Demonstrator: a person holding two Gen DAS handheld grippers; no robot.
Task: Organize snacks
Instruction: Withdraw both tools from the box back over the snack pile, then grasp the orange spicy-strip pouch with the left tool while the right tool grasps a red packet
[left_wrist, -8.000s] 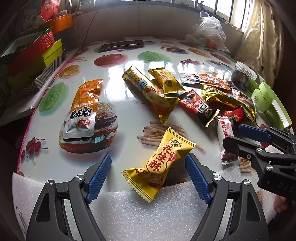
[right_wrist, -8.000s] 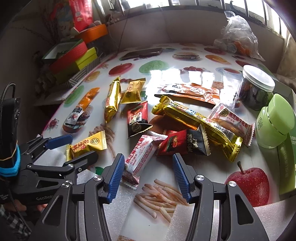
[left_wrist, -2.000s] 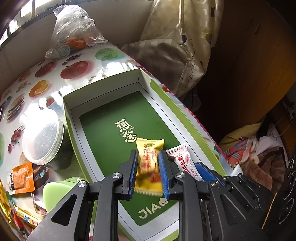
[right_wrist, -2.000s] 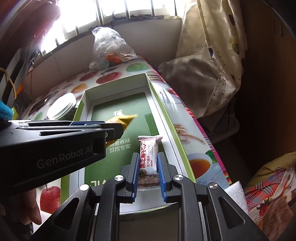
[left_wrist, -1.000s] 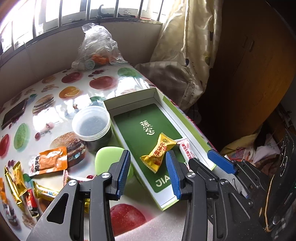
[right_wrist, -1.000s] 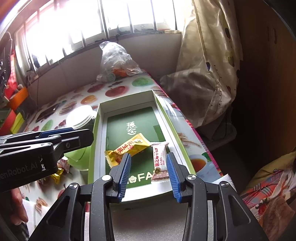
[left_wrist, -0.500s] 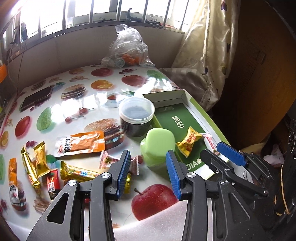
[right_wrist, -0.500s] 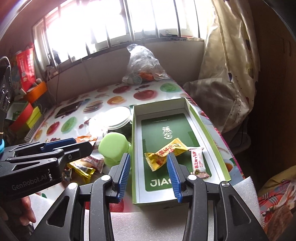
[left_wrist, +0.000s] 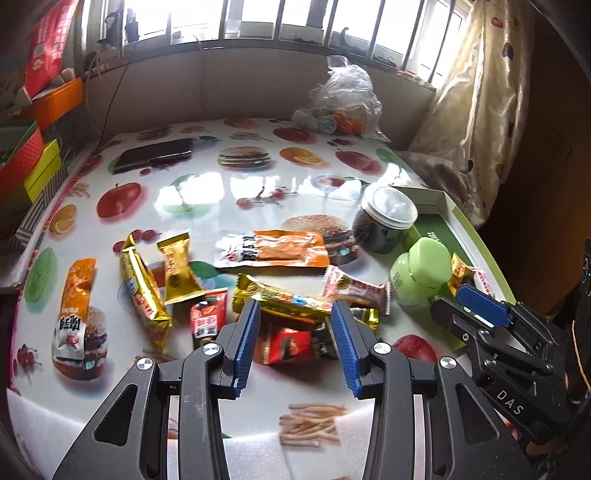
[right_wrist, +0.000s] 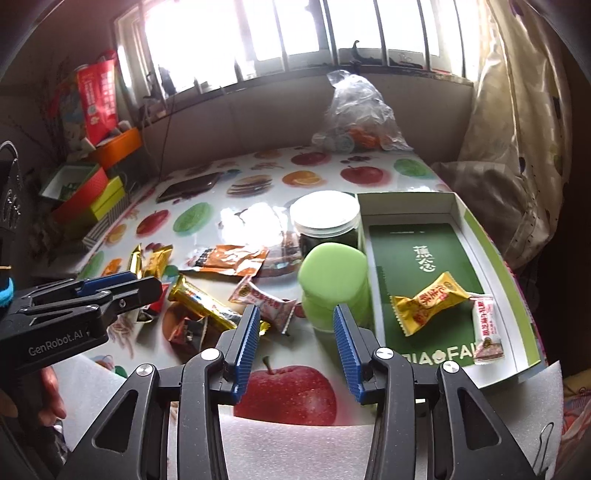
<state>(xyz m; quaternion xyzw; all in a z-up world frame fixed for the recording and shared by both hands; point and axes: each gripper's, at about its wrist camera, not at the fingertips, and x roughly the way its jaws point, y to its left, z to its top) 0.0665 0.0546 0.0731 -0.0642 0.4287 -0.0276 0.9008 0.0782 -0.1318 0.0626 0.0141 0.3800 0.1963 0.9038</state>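
Observation:
A green box with white walls (right_wrist: 458, 210) lies at the table's right edge. Inside it rest a yellow peanut candy (right_wrist: 428, 299) and a white-and-red packet (right_wrist: 487, 328). Loose snacks lie spread over the fruit-print table: a long gold bar (left_wrist: 284, 299), a red packet (left_wrist: 291, 345), an orange pouch (left_wrist: 273, 253) and a pink-white candy (left_wrist: 356, 288). My left gripper (left_wrist: 295, 332) hovers open and empty over the red packet and gold bar. Left of the box, my right gripper (right_wrist: 295, 332) is open and empty in front of the green jar (right_wrist: 332, 280).
A clear-lidded dark jar (left_wrist: 386, 221) and the green jar (left_wrist: 421, 269) stand between the snacks and the box. A phone (left_wrist: 155, 155) and a plastic bag (left_wrist: 343, 107) lie at the back. Coloured boxes (left_wrist: 22, 162) are stacked left. White foam (left_wrist: 258, 458) covers the front edge.
Both grippers have swung left, away from the box and toward the loose snacks. The yellow candy and white packet stay in the box. Both jaws remain open.

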